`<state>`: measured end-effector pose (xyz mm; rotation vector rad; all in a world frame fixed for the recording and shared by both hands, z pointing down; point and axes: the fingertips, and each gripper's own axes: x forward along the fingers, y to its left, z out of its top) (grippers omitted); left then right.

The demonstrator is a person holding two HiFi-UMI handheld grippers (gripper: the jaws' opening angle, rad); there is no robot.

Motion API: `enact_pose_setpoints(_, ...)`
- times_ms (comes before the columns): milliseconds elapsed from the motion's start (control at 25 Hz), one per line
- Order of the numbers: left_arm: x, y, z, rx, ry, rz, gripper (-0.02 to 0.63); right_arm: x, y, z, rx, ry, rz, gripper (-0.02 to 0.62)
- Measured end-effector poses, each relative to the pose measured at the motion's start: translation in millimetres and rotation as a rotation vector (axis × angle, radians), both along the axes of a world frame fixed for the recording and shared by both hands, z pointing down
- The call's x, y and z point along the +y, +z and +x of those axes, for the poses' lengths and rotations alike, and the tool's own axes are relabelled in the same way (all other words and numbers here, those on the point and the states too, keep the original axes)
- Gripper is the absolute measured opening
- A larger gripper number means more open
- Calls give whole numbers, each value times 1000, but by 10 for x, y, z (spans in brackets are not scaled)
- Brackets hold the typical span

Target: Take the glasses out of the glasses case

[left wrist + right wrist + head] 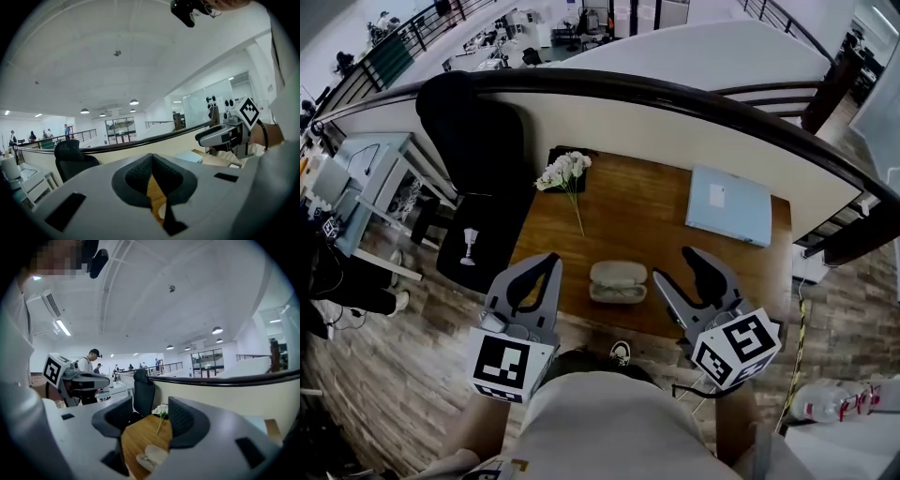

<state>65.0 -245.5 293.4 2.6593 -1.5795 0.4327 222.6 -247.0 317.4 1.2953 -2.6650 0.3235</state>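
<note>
A pale grey glasses case (617,281) lies closed on the wooden table (656,216), near its front edge. The right gripper view shows the case (151,456) low between the jaws, lid down. My left gripper (550,262) hovers just left of the case with its pads touching at the tips, holding nothing. In the left gripper view those pads (151,159) meet over the wood. My right gripper (677,267) hangs just right of the case with its jaws apart and empty (149,416). No glasses are visible.
A bunch of white flowers (564,173) lies at the table's back left. A light blue folder (729,204) sits at the back right. A black office chair (473,159) stands left of the table, and a curved dark railing (675,94) runs behind it.
</note>
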Motion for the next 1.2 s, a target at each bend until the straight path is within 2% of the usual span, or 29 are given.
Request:
enact_pose_setpoints(280, -134, 98, -129, -2, 9, -21, 2, -59, 82, -167, -14, -26, -37, 236)
enact_pose_setpoints(440, -229, 159, -204, 4, 13, -37, 2, -143, 243, -252, 70, -33, -39, 235)
enact_pose_setpoints(560, -301, 288, -277, -17, 17, -53, 2, -229, 433, -380, 75, -60, -81, 235)
enact_pose_setpoints(680, -370, 427, -298, -25, 24, -79, 2, -289, 703, -473, 139, -96, -129, 235)
enact_pose_setpoints(960, -483, 975, -220, -41, 55, -193, 2, -371, 1389, -597, 173, -179, -275, 235)
enact_pose_setpoints(1200, -555, 1549, -199, -63, 72, -316, 2, -487, 2013, -686, 246, -233, -383, 229)
